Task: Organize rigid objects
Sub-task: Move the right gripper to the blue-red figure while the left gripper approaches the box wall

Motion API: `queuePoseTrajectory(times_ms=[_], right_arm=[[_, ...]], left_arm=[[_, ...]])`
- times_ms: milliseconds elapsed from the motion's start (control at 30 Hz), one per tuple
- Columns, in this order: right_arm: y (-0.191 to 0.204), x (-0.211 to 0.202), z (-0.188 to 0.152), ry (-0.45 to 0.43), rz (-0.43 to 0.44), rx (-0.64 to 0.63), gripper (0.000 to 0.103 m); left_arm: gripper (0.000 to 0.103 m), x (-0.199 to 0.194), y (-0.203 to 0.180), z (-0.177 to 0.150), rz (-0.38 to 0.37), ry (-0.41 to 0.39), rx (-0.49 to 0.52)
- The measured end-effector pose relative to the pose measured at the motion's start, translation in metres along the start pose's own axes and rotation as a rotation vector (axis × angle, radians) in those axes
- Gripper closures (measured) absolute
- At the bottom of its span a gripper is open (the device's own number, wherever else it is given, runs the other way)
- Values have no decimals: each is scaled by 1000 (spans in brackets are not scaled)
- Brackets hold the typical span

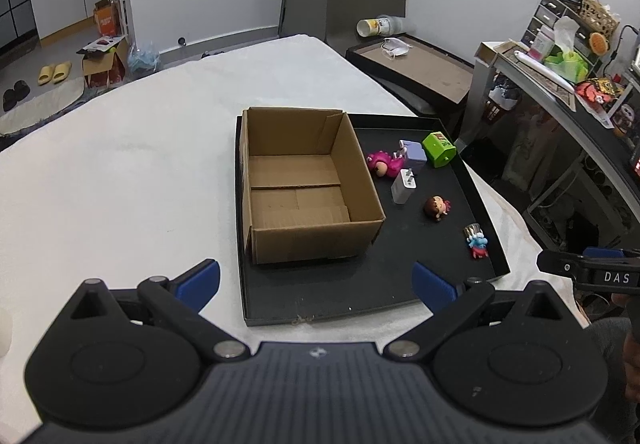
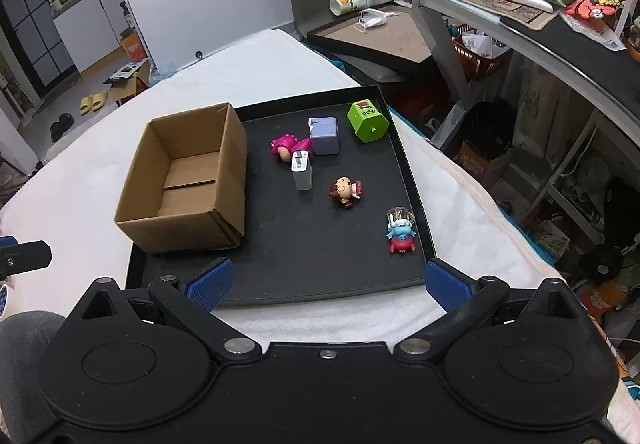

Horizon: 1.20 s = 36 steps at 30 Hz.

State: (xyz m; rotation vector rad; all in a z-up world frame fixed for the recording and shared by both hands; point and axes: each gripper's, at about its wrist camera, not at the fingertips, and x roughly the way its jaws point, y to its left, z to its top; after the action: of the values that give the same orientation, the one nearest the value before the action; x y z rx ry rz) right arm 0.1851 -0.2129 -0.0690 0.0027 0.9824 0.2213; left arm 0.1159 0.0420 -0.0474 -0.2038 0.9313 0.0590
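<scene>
Since both your grippers are hanging back at the near edge of the tray, nothing's been grabbed yet. Your left gripper has its blue pads spread wide with nothing between them, and your right gripper is just as wide and empty.

All the stuff to sort sits on the black tray, right of the cardboard box, which looks empty inside. Six pieces: a pink toy with a white charger touching it, a lilac cube just behind those, a green block near the far corner, a brown-haired figurine on its side in the middle, and a blue and red figurine close to the right rim.

My guess is these are all light hard plastic, so no squish and no weight to worry about, but the glossy ones could squirt out of a pinch. The charger and cube have flat sides, so clamp across those. The green block is faceted, so go flat to flat. The figurines are lumpy; I'd take the brown-haired one across its round head, and the blue and red one across its body rather than the thin bits on top, which look snappable.

The tray is smooth and matte, so things may slide if you nudge them.
</scene>
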Motion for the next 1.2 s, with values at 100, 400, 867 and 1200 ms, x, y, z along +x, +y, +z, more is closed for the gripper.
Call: queuePoseTrajectory(times_ms=[100, 400, 867, 1200], right_arm=[[-3, 8, 6, 14, -9, 0, 0], [-15, 27, 24, 37, -24, -8, 1], [-45, 92, 41, 160, 19, 110, 37], [-75, 140, 47, 270, -3, 220, 62]], left_arm=[[2, 7, 2, 7, 1, 10, -10], [4, 35, 9, 25, 24, 25, -18], [20, 87, 43, 40, 27, 88, -146], [47, 127, 63, 39, 21, 159, -239]])
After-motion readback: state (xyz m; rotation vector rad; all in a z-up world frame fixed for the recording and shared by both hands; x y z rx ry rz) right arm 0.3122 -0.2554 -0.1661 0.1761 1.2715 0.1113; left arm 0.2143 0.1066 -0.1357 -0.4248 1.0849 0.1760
